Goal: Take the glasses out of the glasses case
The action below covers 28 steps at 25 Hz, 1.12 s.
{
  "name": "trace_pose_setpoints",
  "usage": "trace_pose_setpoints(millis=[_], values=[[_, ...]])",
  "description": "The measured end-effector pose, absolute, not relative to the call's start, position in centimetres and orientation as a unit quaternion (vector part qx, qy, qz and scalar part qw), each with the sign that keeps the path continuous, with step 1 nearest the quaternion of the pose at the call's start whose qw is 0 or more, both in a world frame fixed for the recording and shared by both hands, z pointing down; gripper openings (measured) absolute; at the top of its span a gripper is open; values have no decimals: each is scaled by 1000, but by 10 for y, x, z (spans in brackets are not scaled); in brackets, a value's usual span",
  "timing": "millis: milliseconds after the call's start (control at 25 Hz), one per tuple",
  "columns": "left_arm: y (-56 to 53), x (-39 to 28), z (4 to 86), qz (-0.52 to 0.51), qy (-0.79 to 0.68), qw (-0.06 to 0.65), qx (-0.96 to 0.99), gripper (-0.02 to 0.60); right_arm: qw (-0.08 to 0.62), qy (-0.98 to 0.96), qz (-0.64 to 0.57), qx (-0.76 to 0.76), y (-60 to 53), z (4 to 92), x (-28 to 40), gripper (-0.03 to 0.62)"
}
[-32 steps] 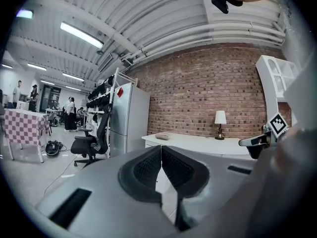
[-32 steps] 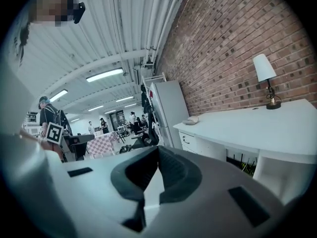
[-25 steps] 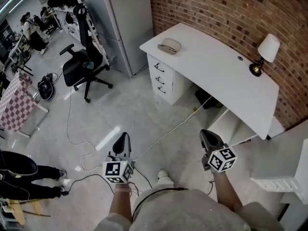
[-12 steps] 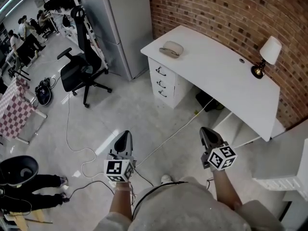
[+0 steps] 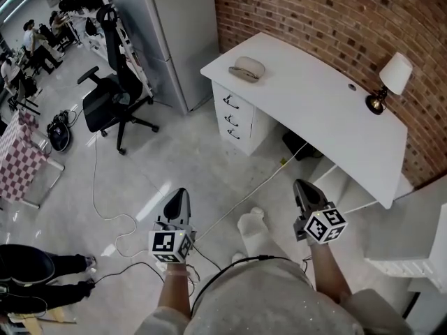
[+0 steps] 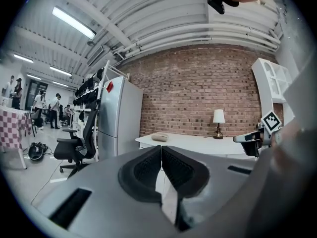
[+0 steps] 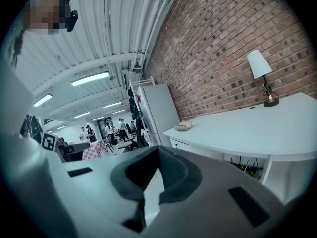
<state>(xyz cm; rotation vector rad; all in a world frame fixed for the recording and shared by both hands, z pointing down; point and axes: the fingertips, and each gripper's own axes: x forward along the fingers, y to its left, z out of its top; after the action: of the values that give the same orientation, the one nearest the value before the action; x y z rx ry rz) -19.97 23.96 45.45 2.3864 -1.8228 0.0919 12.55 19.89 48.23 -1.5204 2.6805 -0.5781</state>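
A beige glasses case (image 5: pixel 246 69) lies closed near the left end of a white desk (image 5: pixel 328 110), far ahead of both grippers. It also shows small in the left gripper view as the case (image 6: pixel 159 137) and in the right gripper view as the case (image 7: pixel 184 126). My left gripper (image 5: pixel 177 199) hangs over the floor, shut and holding nothing, with its jaws (image 6: pixel 161 150) meeting at the tips. My right gripper (image 5: pixel 304 190) is level with it to the right, also shut and bare (image 7: pixel 157 152).
A table lamp (image 5: pixel 387 82) stands at the desk's right end, by the brick wall. Drawers (image 5: pixel 237 114) sit under the desk's left end. A black office chair (image 5: pixel 112 96) and a grey cabinet (image 5: pixel 174 26) stand to the left. Cables (image 5: pixel 112 208) trail across the floor.
The person has stepped forward, and a white shoe now shows between the grippers. Both grippers stay shut and keep their places in the view.
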Motion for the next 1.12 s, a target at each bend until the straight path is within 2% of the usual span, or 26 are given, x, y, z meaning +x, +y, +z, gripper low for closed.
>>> trace_pose_setpoints(millis=[1120], values=[[-1,-183,454,35,-622,73,779,6,-1,872,-200,-446,-56,488,120,6]])
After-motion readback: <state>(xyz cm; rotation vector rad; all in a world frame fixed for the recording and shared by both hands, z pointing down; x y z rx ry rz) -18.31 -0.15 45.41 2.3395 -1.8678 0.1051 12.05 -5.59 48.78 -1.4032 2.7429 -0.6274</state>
